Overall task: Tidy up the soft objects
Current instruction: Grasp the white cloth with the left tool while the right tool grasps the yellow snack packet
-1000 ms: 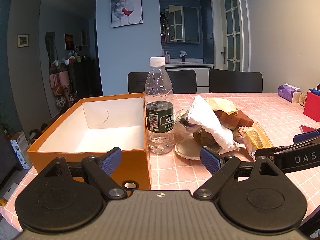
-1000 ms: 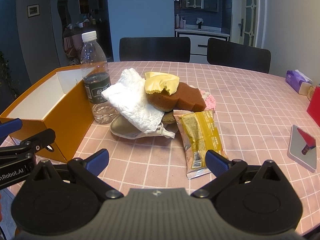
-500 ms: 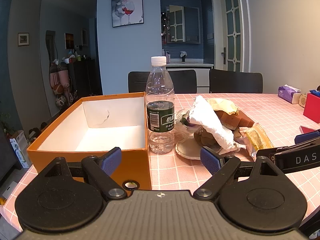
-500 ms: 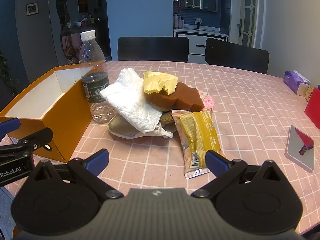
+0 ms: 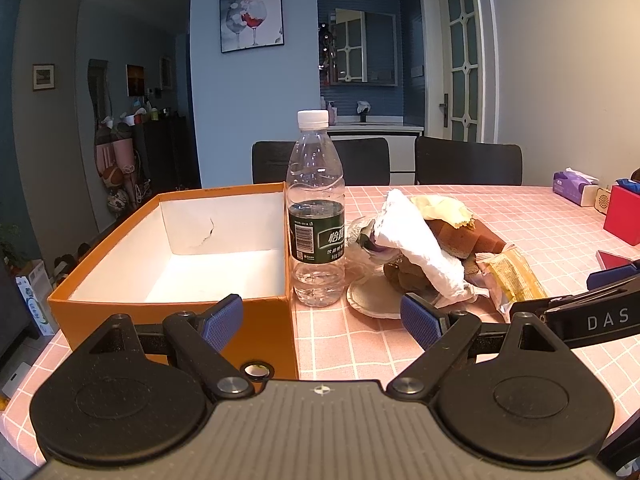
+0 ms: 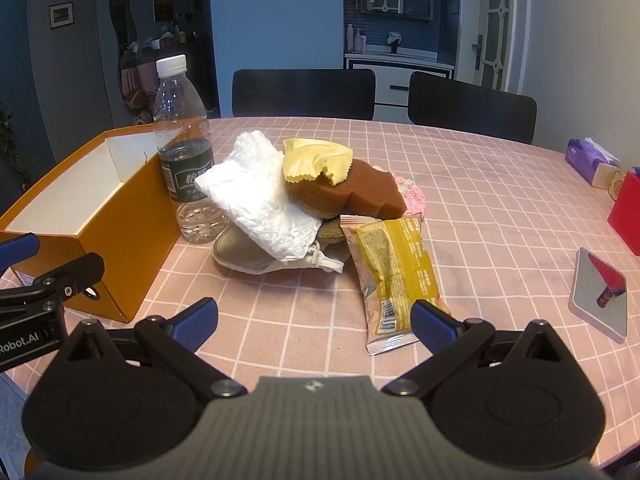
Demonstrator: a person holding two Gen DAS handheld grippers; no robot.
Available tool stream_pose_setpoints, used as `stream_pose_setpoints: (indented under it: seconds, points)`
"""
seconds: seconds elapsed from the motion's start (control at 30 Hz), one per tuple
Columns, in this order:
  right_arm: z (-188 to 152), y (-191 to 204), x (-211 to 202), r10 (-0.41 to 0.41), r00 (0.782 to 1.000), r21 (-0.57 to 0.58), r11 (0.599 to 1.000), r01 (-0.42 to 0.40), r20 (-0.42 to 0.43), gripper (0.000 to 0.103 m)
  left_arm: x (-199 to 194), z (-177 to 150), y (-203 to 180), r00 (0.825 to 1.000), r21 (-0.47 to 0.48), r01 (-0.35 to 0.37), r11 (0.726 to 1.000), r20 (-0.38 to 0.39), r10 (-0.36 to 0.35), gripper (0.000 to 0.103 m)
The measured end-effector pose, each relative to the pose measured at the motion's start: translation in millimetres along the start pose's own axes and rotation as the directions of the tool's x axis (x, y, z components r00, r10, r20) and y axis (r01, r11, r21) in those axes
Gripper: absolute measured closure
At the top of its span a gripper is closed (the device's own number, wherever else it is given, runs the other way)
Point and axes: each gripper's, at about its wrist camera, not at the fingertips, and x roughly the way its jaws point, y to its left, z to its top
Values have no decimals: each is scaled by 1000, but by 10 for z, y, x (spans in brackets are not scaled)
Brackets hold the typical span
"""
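An orange box [image 5: 172,304] [image 6: 132,216] with a white inside stands open on the left of the pink checked table. Beside it lies a heap of soft things: a white crumpled cloth [image 6: 260,196] [image 5: 420,240], a yellow cloth [image 6: 316,158], a brown sponge [image 6: 352,192] [image 5: 460,236], a pink knitted piece [image 6: 412,194] and a beige pad [image 6: 240,250]. A yellow snack packet [image 6: 396,268] lies in front. My left gripper [image 5: 322,318] is open, low before the box corner. My right gripper [image 6: 314,320] is open, short of the packet.
A clear water bottle [image 5: 316,216] [image 6: 186,152] stands between box and heap. A phone [image 6: 600,292], a red box [image 6: 626,216] and a tissue pack [image 6: 592,160] sit on the right. Black chairs [image 6: 304,92] line the far edge.
Both views have shifted only slightly; the heap sits a little further from the right gripper. Both grippers stay open and nothing on the table has moved.
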Motion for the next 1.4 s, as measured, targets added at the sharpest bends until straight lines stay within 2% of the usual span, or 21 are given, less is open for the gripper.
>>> stream_pose_setpoints:
  seconds: [0.5, 0.6, 0.67, 0.73, 0.77, 0.8, 0.83, 1.07, 1.2, 1.27, 1.4]
  points:
    - [-27, -12, 32, 6, 1000, 7, 1000, -6, -14, 3, 24, -15, -29, 1000, -2, 21, 1000, -19, -21, 0]
    - [-33, -20, 45, 8, 1000, 9, 1000, -8, -18, 3, 35, -15, -38, 999, -4, 42, 999, -22, -42, 0]
    - [-42, -34, 70, 14, 1000, 13, 1000, -13, -27, 3, 35, -10, -46, 997, -8, 80, 997, -22, -80, 0]
    - [-55, -63, 106, 31, 999, 19, 999, -30, -37, 3, 47, 10, -47, 990, -31, 134, 991, -33, -135, 2]
    - [-62, -81, 127, 36, 998, 21, 999, -35, -44, 3, 57, 21, -35, 986, -48, 162, 986, -39, -164, 6]
    - [-70, -99, 148, 31, 998, 23, 999, -30, -54, 3, 74, 32, -28, 980, -68, 192, 979, -47, -195, 15]
    - [-75, -124, 170, 21, 998, 23, 1000, -20, -57, 3, 101, 45, -29, 972, -82, 221, 972, -58, -226, 18]
    - [-53, -442, 319, -28, 999, 52, 998, 29, -19, 3, 306, 125, -227, 926, -88, 368, 926, -59, -373, 23]
    - [18, -570, 524, -32, 999, 51, 998, 33, -30, 3, 525, 190, -273, 922, -148, 373, 916, -53, -384, 14]
    - [48, -619, 657, -33, 998, 42, 999, 35, -46, 3, 681, 200, -304, 918, -174, 376, 910, -60, -391, 14]
    - [95, -729, 959, -38, 994, 53, 998, 44, -100, 3, 1014, 160, -408, 931, -185, 332, 925, -92, -353, 14]
